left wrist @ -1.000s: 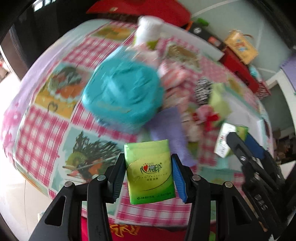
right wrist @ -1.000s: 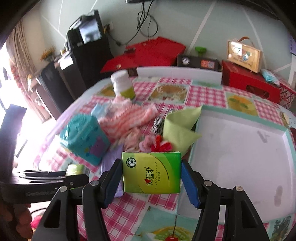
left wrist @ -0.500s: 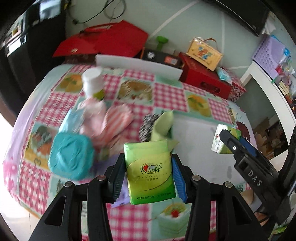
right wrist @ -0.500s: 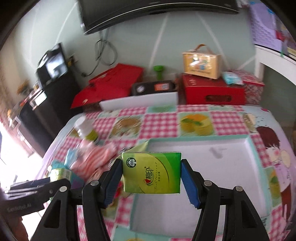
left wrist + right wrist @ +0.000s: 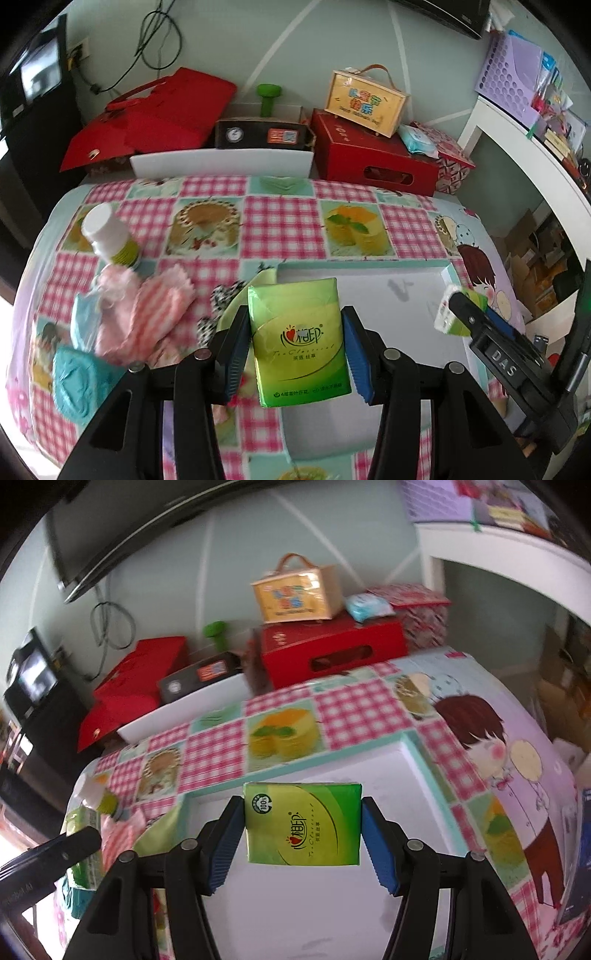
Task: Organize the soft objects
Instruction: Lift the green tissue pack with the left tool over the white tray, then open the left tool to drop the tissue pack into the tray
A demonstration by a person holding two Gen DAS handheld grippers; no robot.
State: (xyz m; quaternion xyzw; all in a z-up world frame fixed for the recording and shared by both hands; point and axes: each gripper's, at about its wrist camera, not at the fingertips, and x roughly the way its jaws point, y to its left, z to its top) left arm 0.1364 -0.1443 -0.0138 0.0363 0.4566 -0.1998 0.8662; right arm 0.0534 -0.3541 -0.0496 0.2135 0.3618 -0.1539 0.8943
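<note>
Left gripper point(image 5: 295, 338), blue-padded, clamps an upright green plastic tissue packet point(image 5: 299, 341); right gripper point(image 5: 303, 830) clamps a second green tissue packet point(image 5: 303, 823) lying sideways. Both have travelled from above the pile of pink striped cloths point(image 5: 155, 314) to above the shallow white tray point(image 5: 417, 284), whose visible floor is bare. Each packet sits between its pads.

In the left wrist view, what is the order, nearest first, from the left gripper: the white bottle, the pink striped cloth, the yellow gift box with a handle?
From the left gripper:
1. pink striped cloth, on the table, just left of the fingers.
2. white bottle, farther back on the left.
3. yellow gift box, beyond the table, on the red box by the wall.
</note>
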